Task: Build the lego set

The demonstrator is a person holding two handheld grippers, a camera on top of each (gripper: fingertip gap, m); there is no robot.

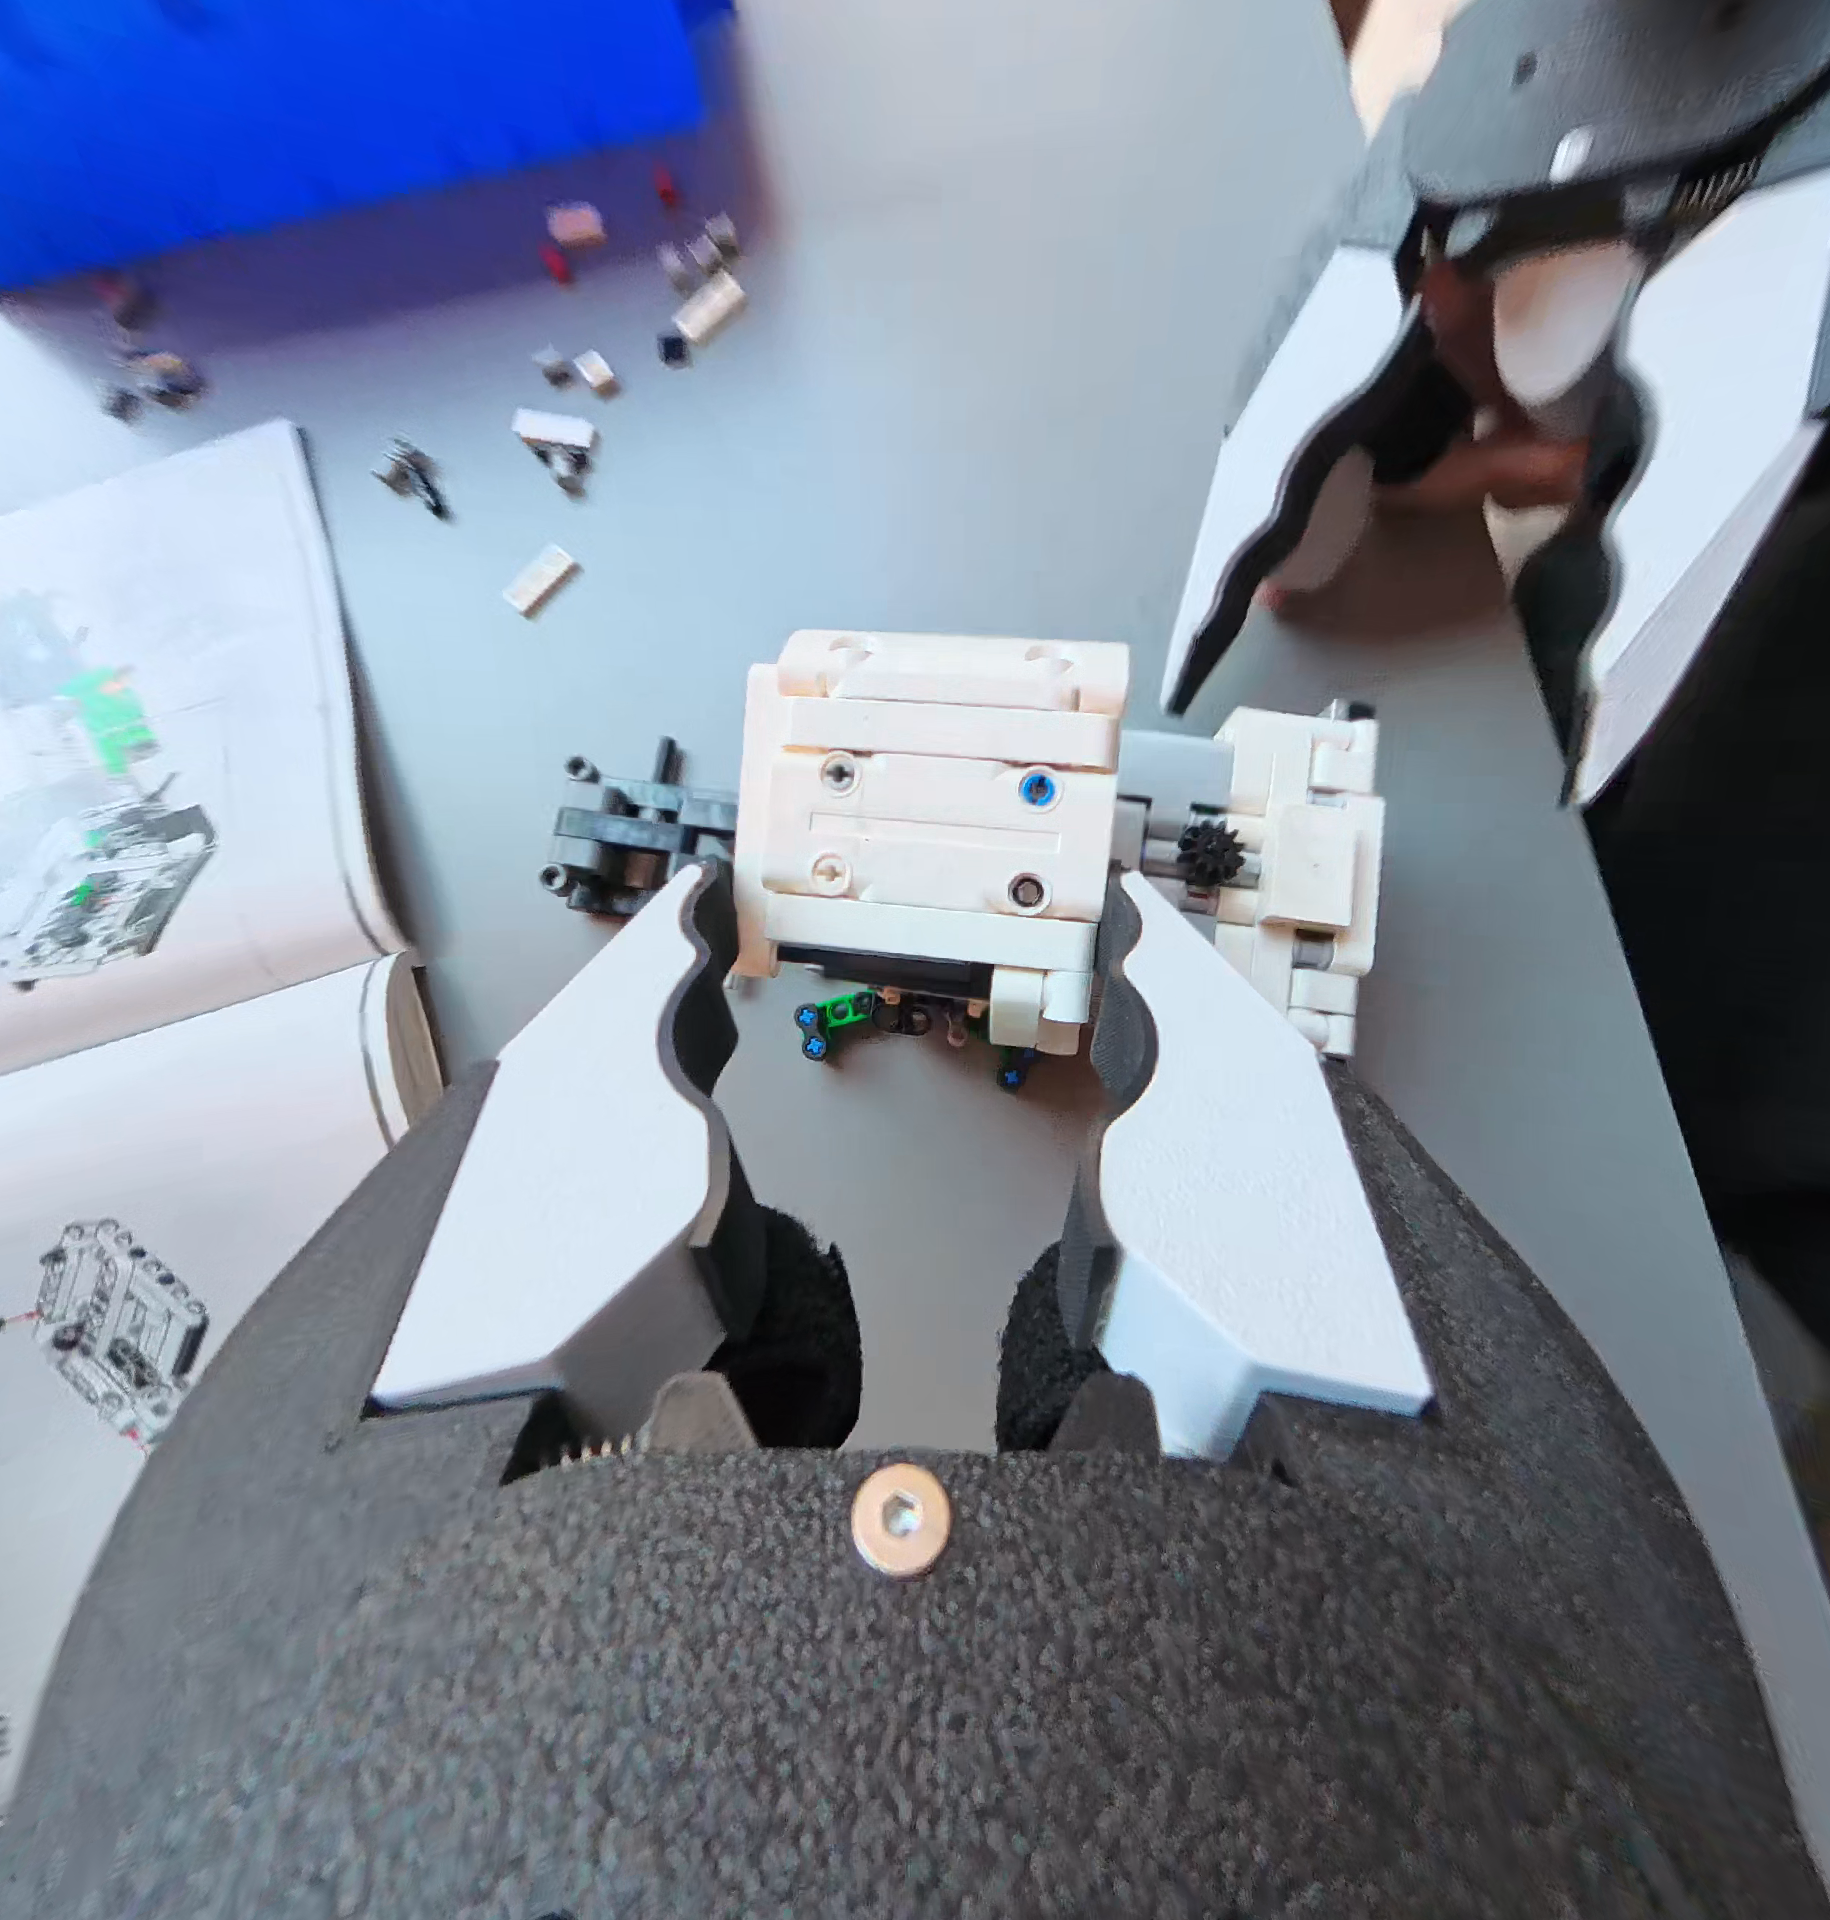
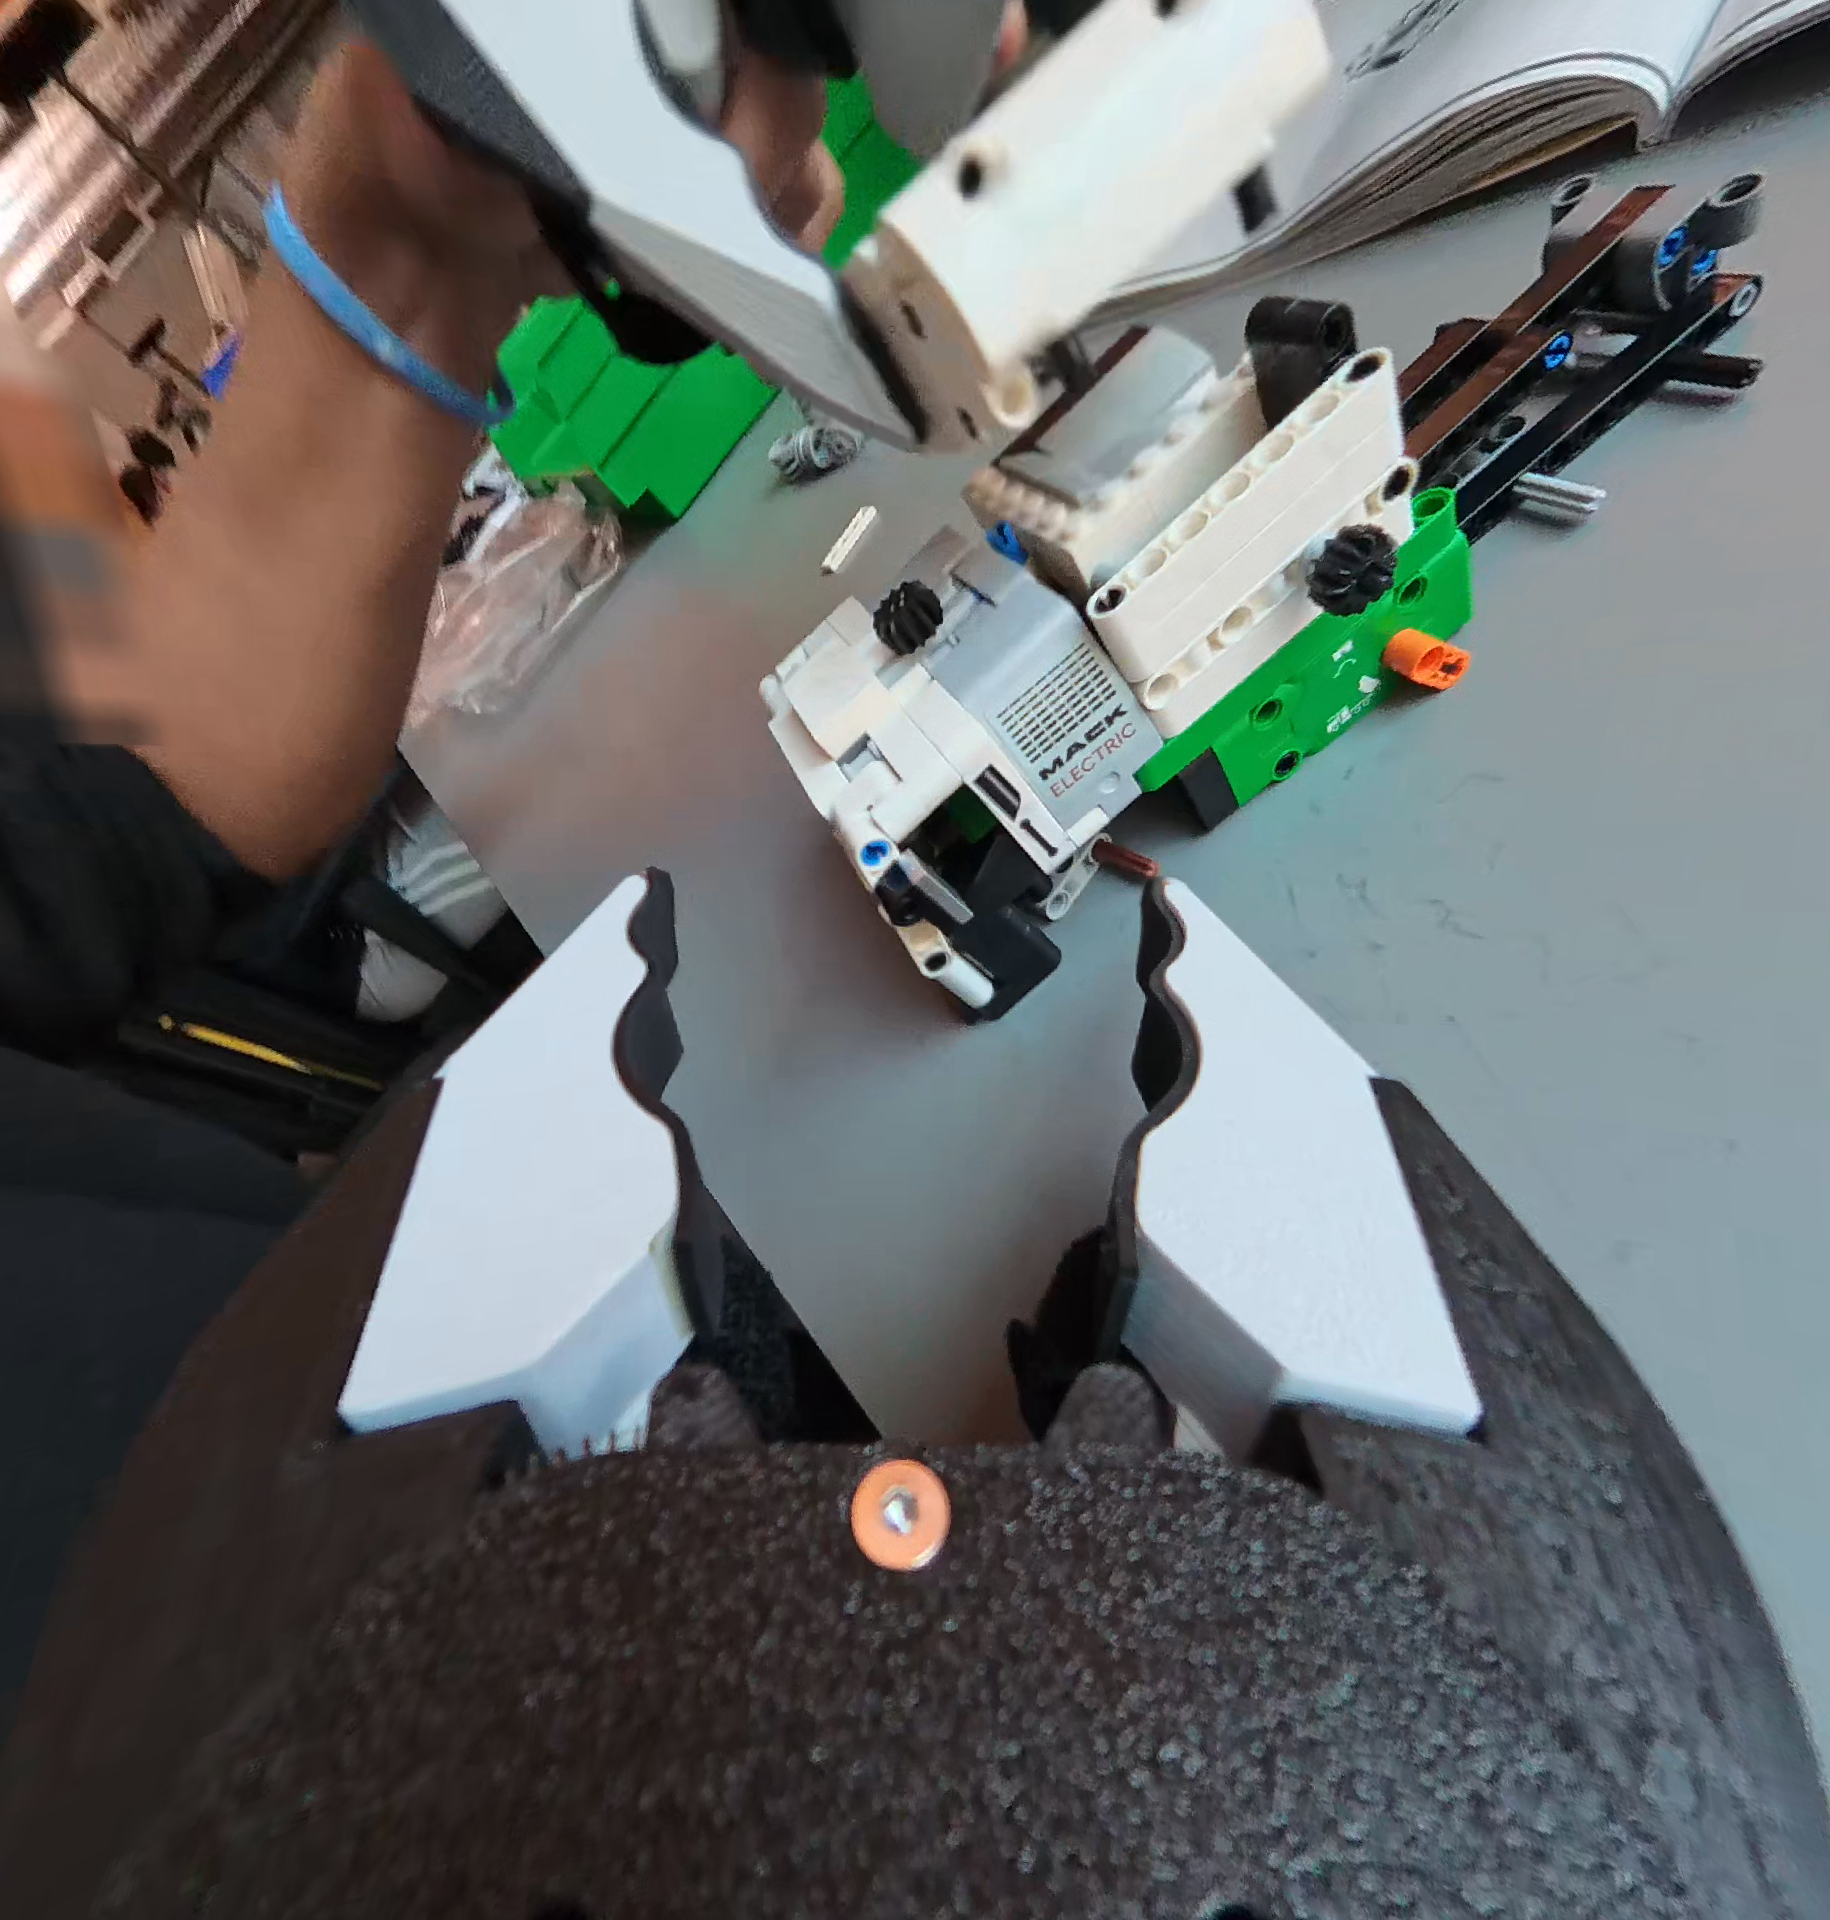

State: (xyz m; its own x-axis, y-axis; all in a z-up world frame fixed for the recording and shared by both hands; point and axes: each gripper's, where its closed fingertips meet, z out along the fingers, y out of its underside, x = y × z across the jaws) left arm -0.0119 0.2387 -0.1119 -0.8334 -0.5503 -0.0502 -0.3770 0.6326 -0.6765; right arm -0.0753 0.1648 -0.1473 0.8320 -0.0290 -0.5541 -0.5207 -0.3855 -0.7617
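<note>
left gripper (image 1: 911, 935) held a boxy white brick module (image 1: 932, 810) above the partly built white-and-green truck (image 2: 1150, 665); right gripper (image 2: 906, 914) hung wide open, empty. next, likely seating the module squarely.

Light: bright, even, daylight-like.
Shadows: soft, short, under the lego model (image 1: 932, 821).
Blur: far loose pieces (image 1: 599, 353) smeared; person's arm (image 2: 298, 499) at left streaked.
Distortion: wide-angle bending toward edges.
Focus: centre sharp.
</note>
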